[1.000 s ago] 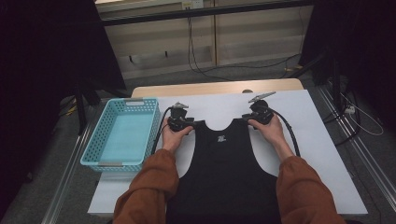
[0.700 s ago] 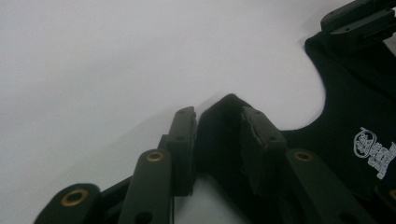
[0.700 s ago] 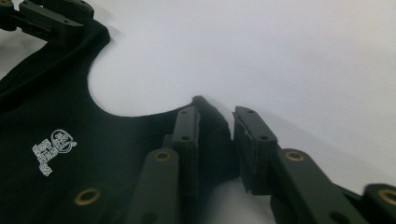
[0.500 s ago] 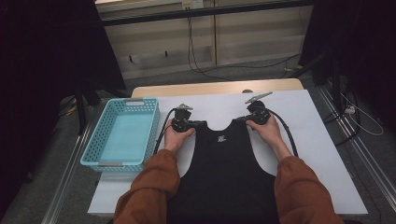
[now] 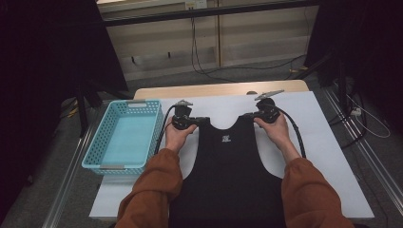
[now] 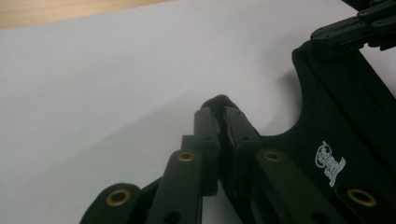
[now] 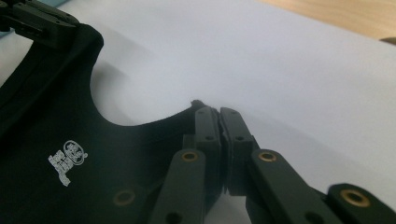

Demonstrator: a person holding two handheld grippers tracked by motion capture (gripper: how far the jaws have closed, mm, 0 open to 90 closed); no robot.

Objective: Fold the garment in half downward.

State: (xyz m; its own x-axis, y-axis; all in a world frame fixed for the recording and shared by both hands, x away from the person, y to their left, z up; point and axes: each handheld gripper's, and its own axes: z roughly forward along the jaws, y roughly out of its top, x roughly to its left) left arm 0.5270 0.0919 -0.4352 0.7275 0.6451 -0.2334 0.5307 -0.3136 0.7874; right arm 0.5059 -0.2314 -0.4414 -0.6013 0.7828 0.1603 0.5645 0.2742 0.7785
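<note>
Both sets of jaws have just been closing: left gripper (image 5: 194, 121) and right gripper (image 5: 251, 115) are clamping the black vest's (image 5: 227, 175) shoulder straps, its length trailing back from them toward the person.

We record a black vest (image 5: 228, 175), plain but for a small white printed logo (image 5: 226, 139) below the neckline. The desk (image 5: 328, 156) carries a white sheet; a strip of pale wood shows at its far edge. The basket (image 5: 102, 142) is light blue with a lattice wall. Both sleeves (image 5: 152, 190) are rust orange. Each hand-held gripper (image 6: 219, 109) is black, with brass-coloured rivets along its links.
</note>
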